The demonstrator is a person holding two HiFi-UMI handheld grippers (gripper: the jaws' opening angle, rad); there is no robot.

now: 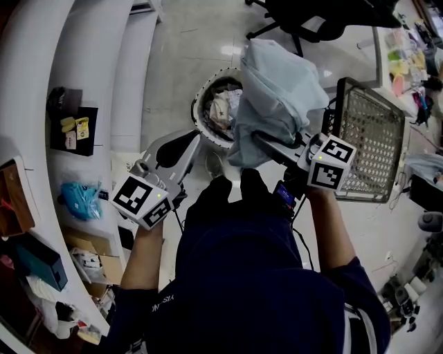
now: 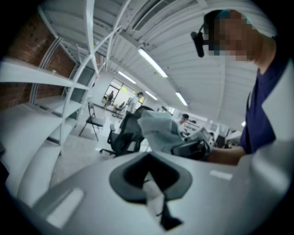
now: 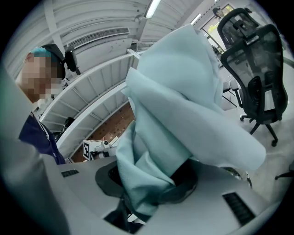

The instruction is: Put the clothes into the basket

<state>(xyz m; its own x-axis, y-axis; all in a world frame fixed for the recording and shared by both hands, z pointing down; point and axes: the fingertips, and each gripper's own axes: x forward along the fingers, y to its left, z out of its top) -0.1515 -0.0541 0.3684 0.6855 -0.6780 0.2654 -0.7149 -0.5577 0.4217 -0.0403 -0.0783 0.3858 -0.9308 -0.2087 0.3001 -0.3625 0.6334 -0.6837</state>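
Observation:
A large pale blue garment (image 1: 277, 83) hangs bunched from my right gripper (image 1: 257, 140), whose jaws are shut on a fold of it. In the right gripper view the cloth (image 3: 183, 101) fills the gap between the jaws (image 3: 151, 183) and billows upward. It hangs just right of and above a round white-rimmed basket (image 1: 199, 105) on the floor, which holds other clothes. My left gripper (image 1: 196, 140) points toward the basket's near rim. Its jaws are shut (image 2: 149, 160) with nothing between them. From the left gripper view the held garment (image 2: 158, 131) shows ahead.
A rectangular mesh basket (image 1: 370, 135) stands tilted at the right. A black office chair (image 1: 311, 21) stands beyond the round basket. White curved shelves (image 1: 41, 104) with small items run along the left. The person's dark-clothed body fills the lower middle.

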